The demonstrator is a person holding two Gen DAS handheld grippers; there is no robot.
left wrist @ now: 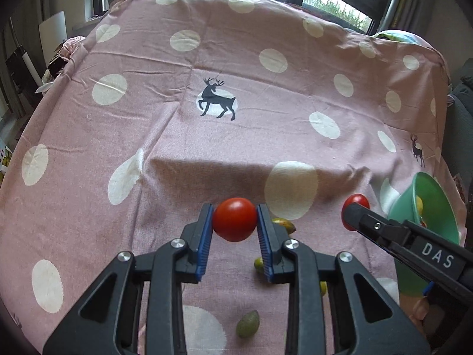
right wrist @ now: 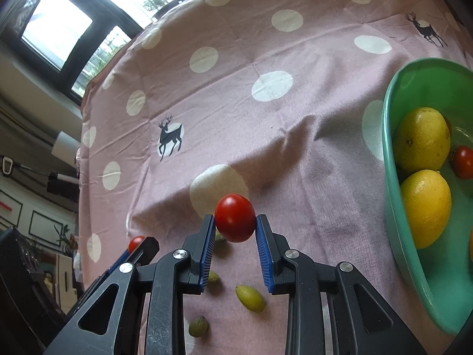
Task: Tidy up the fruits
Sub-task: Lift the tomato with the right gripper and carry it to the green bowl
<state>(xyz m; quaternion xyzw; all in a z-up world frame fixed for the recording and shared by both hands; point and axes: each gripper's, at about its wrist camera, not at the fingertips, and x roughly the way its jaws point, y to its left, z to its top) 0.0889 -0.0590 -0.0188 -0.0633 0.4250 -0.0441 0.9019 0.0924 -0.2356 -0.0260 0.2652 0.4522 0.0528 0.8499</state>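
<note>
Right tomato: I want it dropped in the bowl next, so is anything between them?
Nothing visible: only bare cloth lies between the right gripper's tomato and the bowl's near rim.

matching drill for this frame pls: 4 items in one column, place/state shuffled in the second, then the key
1. left gripper
2. lemons
3. green olives
4. green bowl

a. lying loose on the pink cloth
b. inside the bowl, beside a small tomato
c. shut on a red tomato
d. on the cloth to the right of both grippers

Pairs: 1-c, 2-b, 3-a, 4-d. The right gripper also holds a red tomato.
</note>
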